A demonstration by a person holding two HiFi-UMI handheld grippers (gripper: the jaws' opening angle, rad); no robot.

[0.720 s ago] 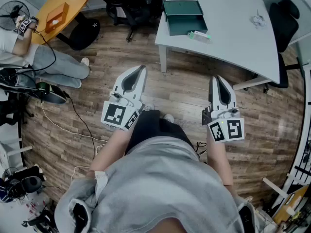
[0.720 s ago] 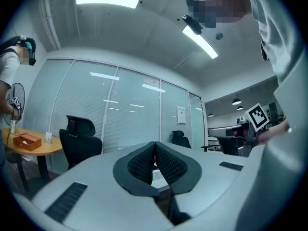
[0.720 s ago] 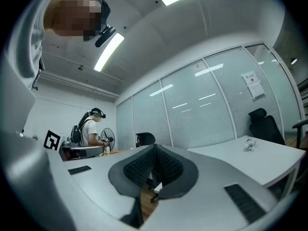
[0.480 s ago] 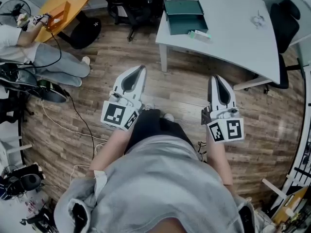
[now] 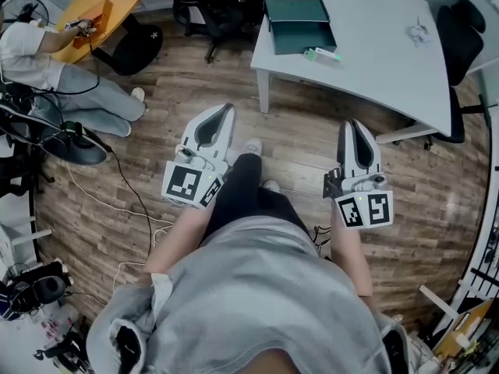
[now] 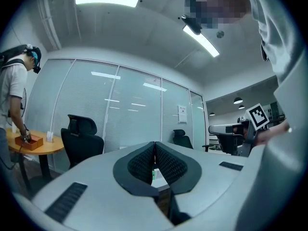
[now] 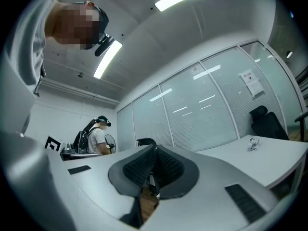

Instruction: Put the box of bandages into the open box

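Currently | grey table (image 5: 382, 45) holds open box (image 5: 300, 26) | wood floor (image 5: 296, 142) | glass walls (image 6: 120, 114)

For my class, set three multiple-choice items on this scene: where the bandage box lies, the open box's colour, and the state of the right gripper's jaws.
1. The bandage box lies: A on the floor; B on the white table beside the open box; C inside the open box.
2. The open box is: A orange; B white; C dark green.
3. The right gripper is: A shut, empty; B wide open; C shut on the bandage box.
B: it rests on the tabletop outside the box. C: tray and lid are dark green. A: its pads meet, nothing between.
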